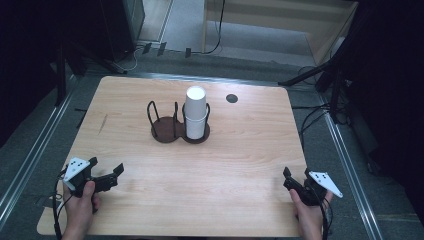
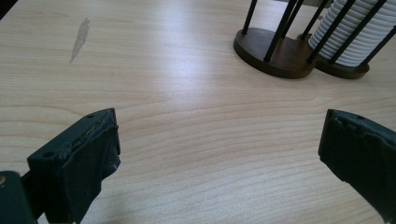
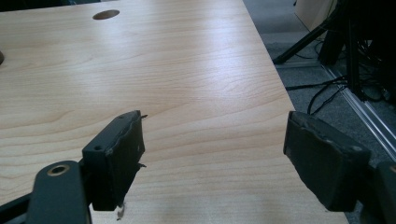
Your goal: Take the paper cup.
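Jaws of both the left gripper (image 1: 106,172) and right gripper (image 1: 296,176) stand open, holding nothing, low over a pale wooden worktop (image 1: 240,165) (grey carpet around). Well apart, cups (image 1: 195,112) stand stacked in a wire rack (image 1: 170,127).

Nothing here can be read. The cups (image 1: 195,112), the rack (image 1: 172,131) and the surface (image 1: 240,165) carry no lettering, label or number that I can make out.
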Motion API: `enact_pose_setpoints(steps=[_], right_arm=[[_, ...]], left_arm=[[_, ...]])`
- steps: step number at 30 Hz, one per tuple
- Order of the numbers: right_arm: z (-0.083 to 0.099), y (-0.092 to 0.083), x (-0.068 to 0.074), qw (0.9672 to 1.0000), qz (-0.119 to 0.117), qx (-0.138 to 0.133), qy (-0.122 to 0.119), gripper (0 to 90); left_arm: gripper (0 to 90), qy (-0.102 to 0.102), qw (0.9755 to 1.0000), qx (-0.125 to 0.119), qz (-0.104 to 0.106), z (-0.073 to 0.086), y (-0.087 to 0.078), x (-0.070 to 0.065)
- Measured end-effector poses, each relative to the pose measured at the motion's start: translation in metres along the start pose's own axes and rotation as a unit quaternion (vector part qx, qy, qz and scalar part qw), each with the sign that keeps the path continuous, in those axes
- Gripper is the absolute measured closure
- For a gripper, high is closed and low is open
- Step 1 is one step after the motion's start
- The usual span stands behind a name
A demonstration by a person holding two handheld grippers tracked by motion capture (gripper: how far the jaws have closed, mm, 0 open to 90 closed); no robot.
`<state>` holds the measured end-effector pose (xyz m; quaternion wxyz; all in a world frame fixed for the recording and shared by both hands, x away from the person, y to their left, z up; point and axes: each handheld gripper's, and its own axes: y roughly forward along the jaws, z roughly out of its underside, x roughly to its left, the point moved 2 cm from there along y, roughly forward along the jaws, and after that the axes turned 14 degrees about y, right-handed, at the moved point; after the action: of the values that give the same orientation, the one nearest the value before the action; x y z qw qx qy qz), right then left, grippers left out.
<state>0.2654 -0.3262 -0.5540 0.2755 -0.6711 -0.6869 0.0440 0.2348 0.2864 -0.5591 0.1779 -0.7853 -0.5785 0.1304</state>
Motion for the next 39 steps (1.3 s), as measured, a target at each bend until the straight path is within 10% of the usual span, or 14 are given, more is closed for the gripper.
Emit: enact_pose_setpoints(steps=[10, 39], right_arm=[[-0.003, 0.000, 0.003, 0.9997, 0.025, 0.001, -0.006, 19.3], [-0.037, 0.004, 0.079, 0.9986, -0.029, 0.009, -0.043, 18.2]], left_arm=[[0.0, 0.016, 0.9998, 0.013, 0.000, -0.002, 0.005, -0.003], [0.0, 0.011, 0.9999, 0.006, 0.000, -0.002, 0.005, -0.001]])
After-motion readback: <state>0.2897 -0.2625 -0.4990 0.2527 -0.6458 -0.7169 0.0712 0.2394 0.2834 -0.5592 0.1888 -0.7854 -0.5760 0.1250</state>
